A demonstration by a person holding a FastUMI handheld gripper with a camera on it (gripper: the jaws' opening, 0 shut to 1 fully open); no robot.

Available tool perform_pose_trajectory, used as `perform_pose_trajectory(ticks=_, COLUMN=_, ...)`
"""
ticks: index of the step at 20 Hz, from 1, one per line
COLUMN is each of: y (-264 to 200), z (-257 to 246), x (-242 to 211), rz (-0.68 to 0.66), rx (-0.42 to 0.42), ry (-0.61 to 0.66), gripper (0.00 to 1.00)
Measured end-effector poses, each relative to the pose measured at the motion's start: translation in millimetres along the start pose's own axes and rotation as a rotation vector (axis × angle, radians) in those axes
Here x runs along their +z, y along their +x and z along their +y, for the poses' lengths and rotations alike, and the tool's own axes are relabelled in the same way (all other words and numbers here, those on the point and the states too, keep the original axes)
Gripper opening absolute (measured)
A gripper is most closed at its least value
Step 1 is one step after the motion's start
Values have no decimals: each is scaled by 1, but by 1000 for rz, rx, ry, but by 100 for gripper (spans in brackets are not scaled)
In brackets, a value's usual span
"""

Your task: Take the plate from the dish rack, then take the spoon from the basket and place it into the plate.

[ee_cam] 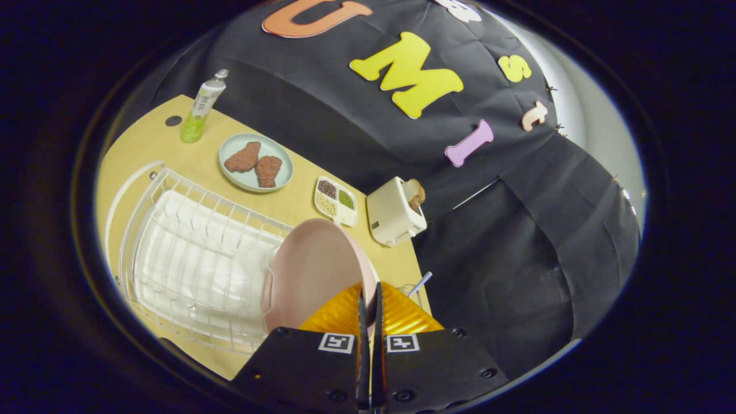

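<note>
The claw (370, 299) is pinched nearly closed on the rim of the pink plate (313, 273), one yellow finger on each face, holding it on edge just beside the white dish rack (190, 259). The plate looks stiff, smooth and probably light plastic; a rim hold like this may let it swing or slip, so a deeper bite seems wise. A striped handle (421, 283), possibly the spoon's, pokes up just beyond the fingers. Farther off on the tabletop (299, 207) stands a toaster (394, 213).
</note>
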State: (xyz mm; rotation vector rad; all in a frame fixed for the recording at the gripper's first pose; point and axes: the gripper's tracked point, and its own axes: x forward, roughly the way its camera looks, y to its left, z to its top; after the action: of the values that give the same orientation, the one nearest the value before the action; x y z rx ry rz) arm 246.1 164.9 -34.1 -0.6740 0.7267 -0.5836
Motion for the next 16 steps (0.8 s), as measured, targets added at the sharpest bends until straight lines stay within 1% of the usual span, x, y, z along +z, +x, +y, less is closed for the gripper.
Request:
perform_pose_trajectory(ticks=5, y=-8, z=5, x=7, rz=-81, rx=-102, ry=-36, gripper=7)
perform_pose_trajectory(ticks=7, y=-15, z=-12, x=18, rz=-142, rx=-187, ry=-37, gripper=7)
perform_pose_trajectory(ticks=8, y=-18, z=-16, x=24, rz=-167, rx=-208, ry=-43, gripper=7)
perform_pose_trajectory(ticks=9, y=-21, z=-19, x=27, rz=-177, rx=-208, ry=-42, gripper=7)
perform_pose_trajectory(ticks=11, y=-25, z=-17, x=27, rz=-171, rx=-150, ry=-13, gripper=7)
perform_pose_trajectory(ticks=14, y=-21, z=-34, x=27, rz=-175, rx=-106, ry=10, gripper=7)
perform_pose_trajectory(ticks=16, y=-8, z=-43, x=22, rz=-162, rx=-38, ry=55, gripper=7)
